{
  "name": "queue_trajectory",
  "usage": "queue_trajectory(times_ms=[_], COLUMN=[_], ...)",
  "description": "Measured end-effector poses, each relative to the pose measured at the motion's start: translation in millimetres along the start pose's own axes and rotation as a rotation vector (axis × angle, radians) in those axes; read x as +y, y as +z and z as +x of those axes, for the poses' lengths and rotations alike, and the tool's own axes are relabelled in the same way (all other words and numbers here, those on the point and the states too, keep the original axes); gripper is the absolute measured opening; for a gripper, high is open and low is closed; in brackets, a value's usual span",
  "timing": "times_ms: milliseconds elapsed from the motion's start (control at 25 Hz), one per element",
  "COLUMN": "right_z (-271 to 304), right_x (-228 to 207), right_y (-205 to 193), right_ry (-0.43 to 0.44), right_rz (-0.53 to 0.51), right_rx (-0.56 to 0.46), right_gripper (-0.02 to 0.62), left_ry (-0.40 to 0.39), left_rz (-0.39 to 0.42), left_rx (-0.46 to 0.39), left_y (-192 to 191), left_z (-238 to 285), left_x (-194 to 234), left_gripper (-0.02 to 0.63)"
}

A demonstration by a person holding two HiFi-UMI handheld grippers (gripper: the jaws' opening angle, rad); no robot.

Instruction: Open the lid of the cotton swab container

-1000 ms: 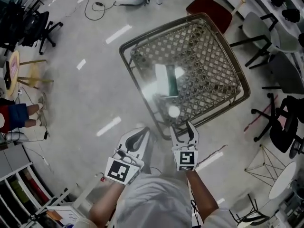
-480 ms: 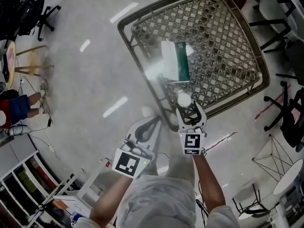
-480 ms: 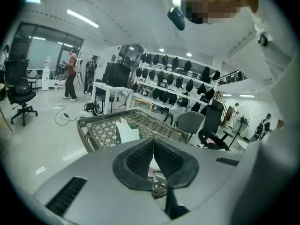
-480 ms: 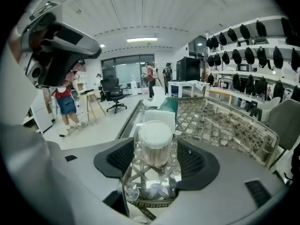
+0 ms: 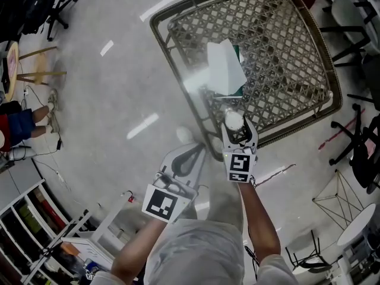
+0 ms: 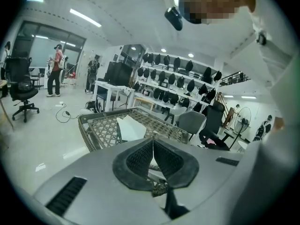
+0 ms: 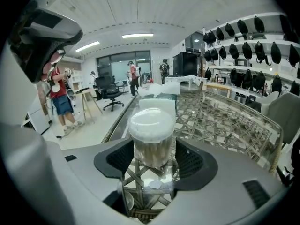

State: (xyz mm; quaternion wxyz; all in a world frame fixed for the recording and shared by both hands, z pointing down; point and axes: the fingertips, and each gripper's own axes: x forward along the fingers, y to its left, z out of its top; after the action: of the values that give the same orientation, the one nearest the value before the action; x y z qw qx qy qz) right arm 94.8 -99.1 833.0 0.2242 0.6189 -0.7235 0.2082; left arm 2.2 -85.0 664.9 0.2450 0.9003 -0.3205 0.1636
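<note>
The cotton swab container (image 5: 233, 120) is a clear round jar with a white lid (image 7: 151, 122). It stands upright near the front edge of the woven glass-topped table (image 5: 178, 70). My right gripper (image 5: 238, 130) is open with the jar (image 7: 151, 146) between its jaws. The pads flank the jar without pressing on it, and these jaws have just been opening wider. My left gripper (image 5: 196, 152) is shut on nothing, to the left of the jar and off the table's edge. In the left gripper view its fingertips (image 6: 152, 143) meet in front of the table (image 6: 93, 125).
A white and green tissue box (image 5: 227, 69) stands on the table just beyond the jar. Office chairs (image 5: 356, 147) crowd the right side. A person (image 5: 18, 129) stands at the far left near a wooden stool (image 5: 32, 70). A white shelf unit (image 5: 53, 242) is at lower left.
Both grippers have sunk and moved forward toward the table. The right gripper's open jaws have come round the jar, which earlier stood ahead of them. The left gripper stayed shut.
</note>
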Motion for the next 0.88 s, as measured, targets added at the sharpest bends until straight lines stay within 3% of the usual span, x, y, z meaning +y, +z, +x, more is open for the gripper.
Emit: queue_trajectory(times_ms=[440, 880], right_z=[2.8, -36.6], right_x=[4.1, 12.3], right_y=[4.9, 41.3], right_ry=[0.037, 0.1], right_rz=[-0.048, -0.082], right_rx=[-0.004, -0.034], right_gripper=[0.241, 0.239], left_ry=[0.018, 0.024], left_rz=[-0.011, -0.002], left_rx=[-0.03, -0.076], left_y=[-2.7, 16.4], left_z=[-1.2, -17.2], left_x=[-1.7, -13.5], left_gripper=[0.005, 0.005])
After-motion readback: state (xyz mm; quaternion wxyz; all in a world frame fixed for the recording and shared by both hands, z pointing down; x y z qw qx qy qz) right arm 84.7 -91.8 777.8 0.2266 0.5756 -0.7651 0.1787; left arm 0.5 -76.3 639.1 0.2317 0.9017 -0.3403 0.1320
